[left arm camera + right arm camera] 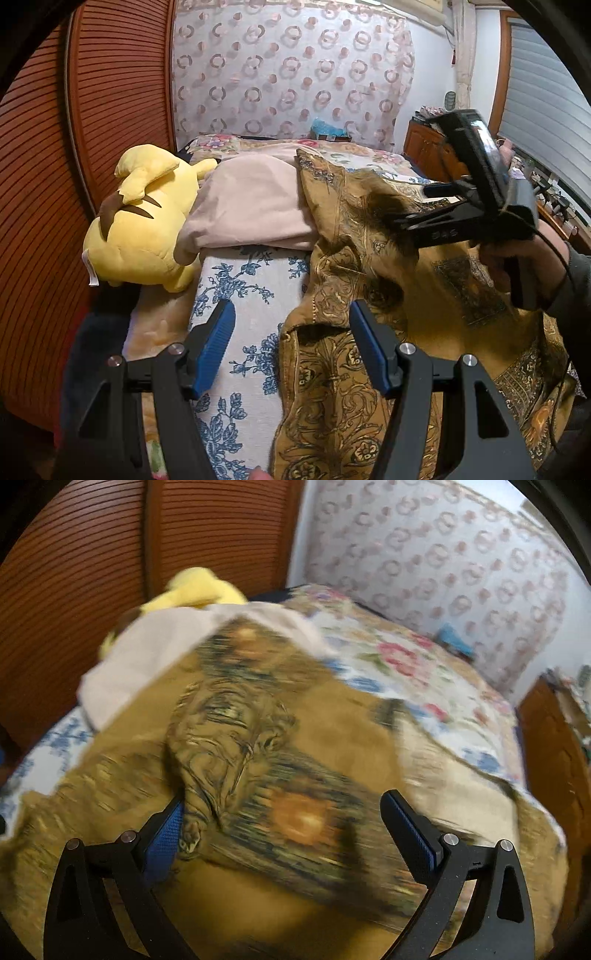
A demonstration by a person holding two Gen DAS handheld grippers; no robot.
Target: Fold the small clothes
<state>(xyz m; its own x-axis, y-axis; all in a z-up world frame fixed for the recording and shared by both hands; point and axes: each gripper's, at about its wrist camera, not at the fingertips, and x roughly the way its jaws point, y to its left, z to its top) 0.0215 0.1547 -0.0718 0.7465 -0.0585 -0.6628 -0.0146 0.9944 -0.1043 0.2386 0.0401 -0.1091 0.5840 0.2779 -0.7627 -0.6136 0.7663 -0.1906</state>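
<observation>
Your bed [251, 295] carried the garment [351, 387] at front right; behind it to the left lay a pillow [251, 206], with a plush [144, 221] left of that against the wardrobe [74, 147]. A cabinet [424, 147] stood far right.

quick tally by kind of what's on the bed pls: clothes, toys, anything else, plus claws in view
Garments: 2, a gold patterned garment and a folded pale pink garment.
Plush toys: 1, the yellow plush.
Other: 1, a teal packet at the far edge of the bed.
Claws: 2, left claw and right claw, both open.
Total: 6
</observation>
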